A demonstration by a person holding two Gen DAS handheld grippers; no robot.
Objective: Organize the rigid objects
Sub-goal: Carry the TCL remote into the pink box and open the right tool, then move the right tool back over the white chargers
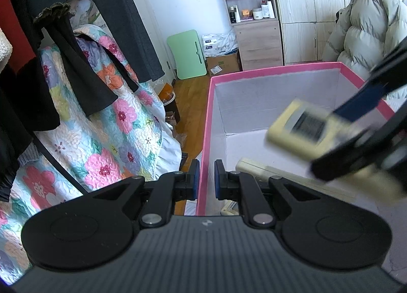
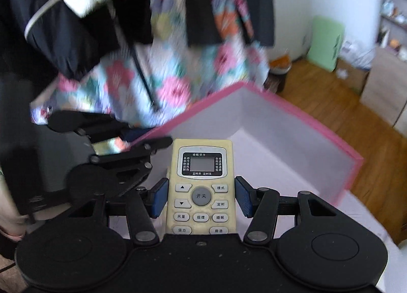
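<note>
A pink box [image 1: 254, 72] with white inner walls stands open in front of me. My left gripper [image 1: 206, 176] is shut on its left wall, one blue pad on each side. From the right, my right gripper [image 1: 338, 138] holds a cream remote control [image 1: 300, 127] over the box, blurred by motion. In the right wrist view the remote [image 2: 201, 166] sits face up between the pads of my right gripper [image 2: 201, 197], above the box [image 2: 292, 112]. My left gripper [image 2: 132, 140] shows at the box's edge. Another cream remote [image 1: 257, 168] lies on the box floor.
A floral quilt [image 1: 122, 120] and hanging dark clothes [image 1: 76, 69] are left of the box. Wood floor [image 1: 190, 94], a green board [image 1: 187, 54], a cardboard carton [image 1: 223, 64], shelves [image 1: 249, 0] and a wardrobe [image 1: 313, 13] stand behind. A puffer jacket [image 1: 363, 28] lies at the right.
</note>
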